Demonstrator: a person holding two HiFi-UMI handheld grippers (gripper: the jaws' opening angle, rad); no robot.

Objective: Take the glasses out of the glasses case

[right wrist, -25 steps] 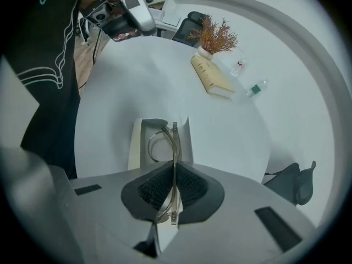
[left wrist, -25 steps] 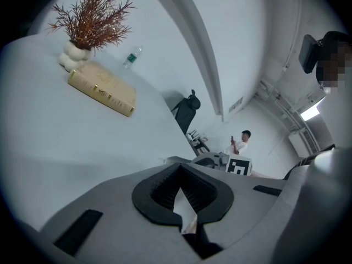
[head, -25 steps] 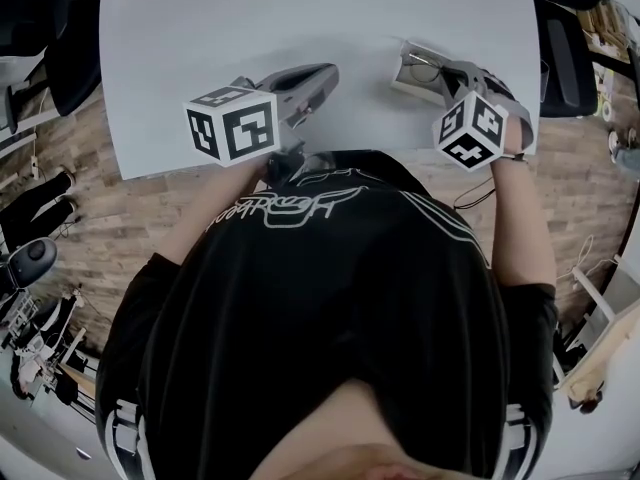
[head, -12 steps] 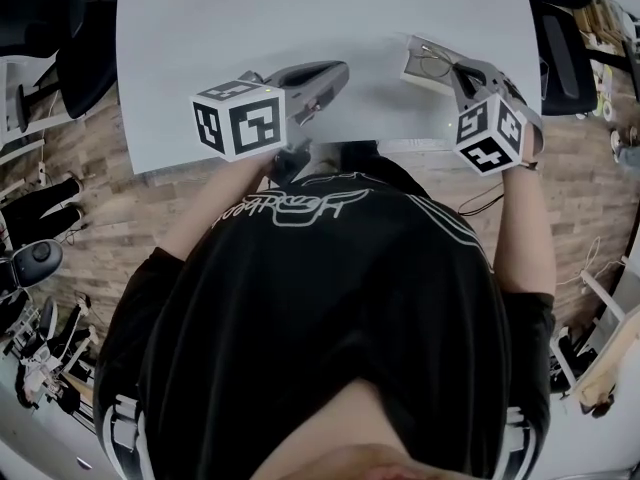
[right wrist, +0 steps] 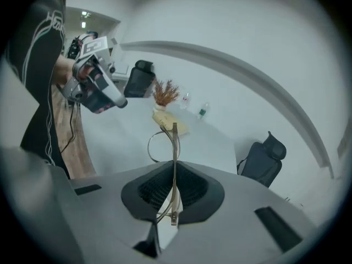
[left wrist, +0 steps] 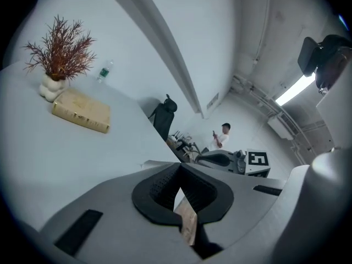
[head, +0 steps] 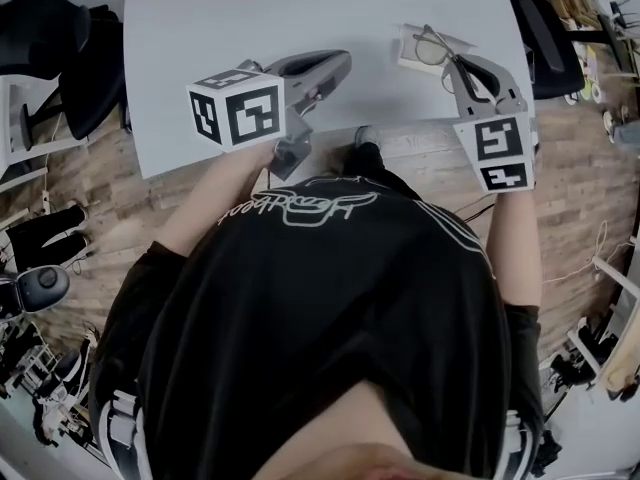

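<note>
My right gripper (head: 452, 60) (right wrist: 174, 194) is shut on the thin wire-framed glasses (head: 432, 48) (right wrist: 172, 147). One temple runs upright between the pads, and a round lens rim sticks out to the left of it. The glasses hang just over the small pale glasses case (head: 412, 61), which lies open near the table's right front corner. The left gripper (head: 340, 66) (left wrist: 180, 194) lies low over the table well to the left of the case. Its jaws are shut with nothing between them.
A dried plant in a white vase (left wrist: 58, 65), a tan box (left wrist: 81, 110) and a small bottle (left wrist: 104, 72) stand at the far side of the white table (head: 300, 18). Black office chairs (head: 545, 28) flank the table. A person (left wrist: 221, 135) stands far off.
My right gripper has drawn back toward the table's front edge and lifted, bringing the glasses up over the case. The left gripper has stayed about where it was.
</note>
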